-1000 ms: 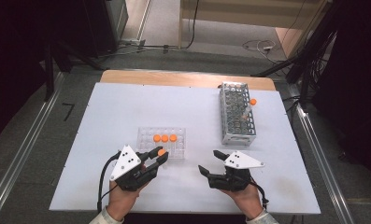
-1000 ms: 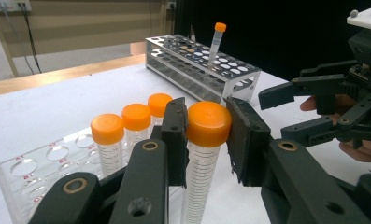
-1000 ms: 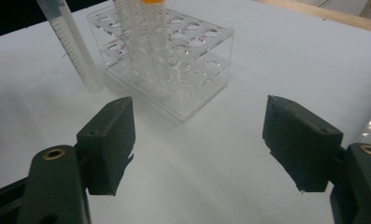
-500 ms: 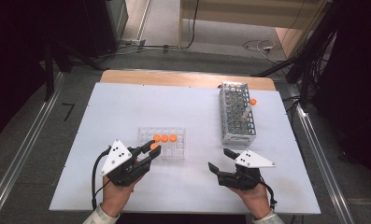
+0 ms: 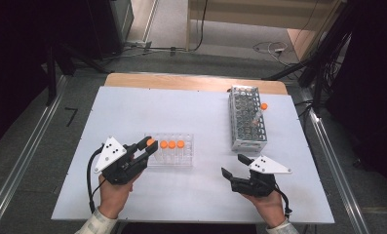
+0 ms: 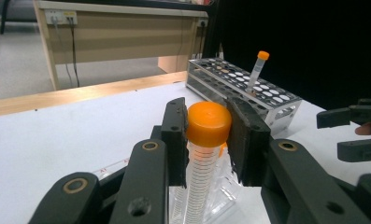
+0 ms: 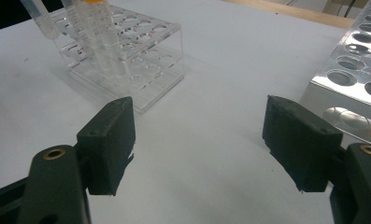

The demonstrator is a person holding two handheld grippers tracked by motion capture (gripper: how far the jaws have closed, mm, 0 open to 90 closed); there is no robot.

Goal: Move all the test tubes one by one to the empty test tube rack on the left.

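Right gripper (image 5: 235, 170): near right, held low in the hand, jaws wide apart on nothing.
Left gripper (image 5: 147, 146): near left, angled far-right, jaws clamped on the orange-capped tube (image 6: 206, 140).
Tube: upright at the clear rack's (image 5: 181, 158) left end.
Metal rack (image 5: 247, 119): far right.

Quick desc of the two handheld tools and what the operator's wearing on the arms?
Both the left tool and the right tool are black, each with two flat-padded jaws on linkage arms with brass-coloured pivot pins. Each carries a pale three-cornered plate with dark dots and trails a black cable. Light, finely patterned sleeve cuffs show at both wrists.
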